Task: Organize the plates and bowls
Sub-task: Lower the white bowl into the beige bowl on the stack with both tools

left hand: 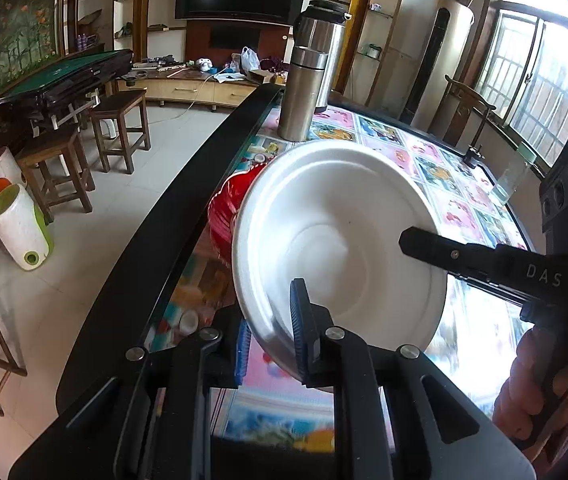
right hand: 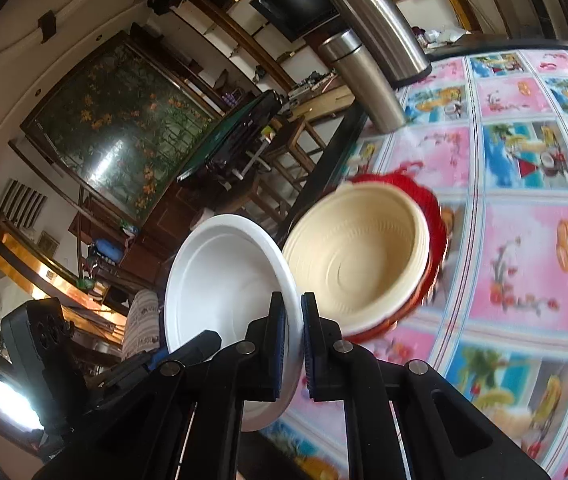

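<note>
Cream bowl point(right hand: 358, 252) nested in red bowl point(right hand: 432, 216) on table point(right hand: 524, 240) — right view only. White bowl point(left hand: 340, 248), tilted above table: left gripper point(left hand: 271, 340) and right gripper point(right hand: 292, 344) both clamped on its rim.

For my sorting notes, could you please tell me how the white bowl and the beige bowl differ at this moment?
The white bowl is plain white and smooth inside; the beige bowl is cream with ribbed inner walls. The white bowl is held off the table, tilted, with the left gripper and right gripper both clamped on its rim; the beige bowl sits ungripped, nested in a red bowl. Both are round and empty.
</note>
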`<state>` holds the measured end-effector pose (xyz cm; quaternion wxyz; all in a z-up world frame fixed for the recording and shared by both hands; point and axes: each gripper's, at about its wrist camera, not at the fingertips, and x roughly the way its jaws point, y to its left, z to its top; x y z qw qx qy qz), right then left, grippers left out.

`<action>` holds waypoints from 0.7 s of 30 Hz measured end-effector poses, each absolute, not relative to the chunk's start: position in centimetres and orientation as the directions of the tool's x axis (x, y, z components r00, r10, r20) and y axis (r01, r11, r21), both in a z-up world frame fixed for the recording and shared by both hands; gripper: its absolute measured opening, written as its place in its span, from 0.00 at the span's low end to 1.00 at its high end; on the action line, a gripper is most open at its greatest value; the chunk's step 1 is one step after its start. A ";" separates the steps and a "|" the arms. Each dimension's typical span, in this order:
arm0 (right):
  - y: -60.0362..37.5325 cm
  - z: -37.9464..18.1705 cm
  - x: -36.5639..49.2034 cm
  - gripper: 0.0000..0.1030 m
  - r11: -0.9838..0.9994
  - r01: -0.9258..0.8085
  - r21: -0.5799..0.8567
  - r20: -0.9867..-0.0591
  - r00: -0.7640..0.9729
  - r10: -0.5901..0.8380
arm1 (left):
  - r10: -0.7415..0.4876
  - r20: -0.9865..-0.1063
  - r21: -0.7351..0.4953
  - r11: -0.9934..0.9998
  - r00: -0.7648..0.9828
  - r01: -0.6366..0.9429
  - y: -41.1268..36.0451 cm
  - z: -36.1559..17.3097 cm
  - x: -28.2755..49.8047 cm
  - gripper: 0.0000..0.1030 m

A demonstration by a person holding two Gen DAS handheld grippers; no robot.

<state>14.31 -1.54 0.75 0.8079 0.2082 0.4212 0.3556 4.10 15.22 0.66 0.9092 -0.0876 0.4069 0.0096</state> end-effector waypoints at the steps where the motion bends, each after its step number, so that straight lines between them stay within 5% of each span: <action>1: -1.5 0.8 14.9 0.07 0.659 -0.396 0.639 -0.529 0.396 0.751 | -0.049 -0.744 -0.148 0.985 0.666 -0.092 15.2 0.6 4.7 0.15; 21: -3.4 -4.0 20.6 0.10 0.640 -0.297 0.709 -0.497 0.433 0.752 | -0.035 -0.780 -0.171 0.972 0.624 -0.160 14.6 -1.9 10.7 0.14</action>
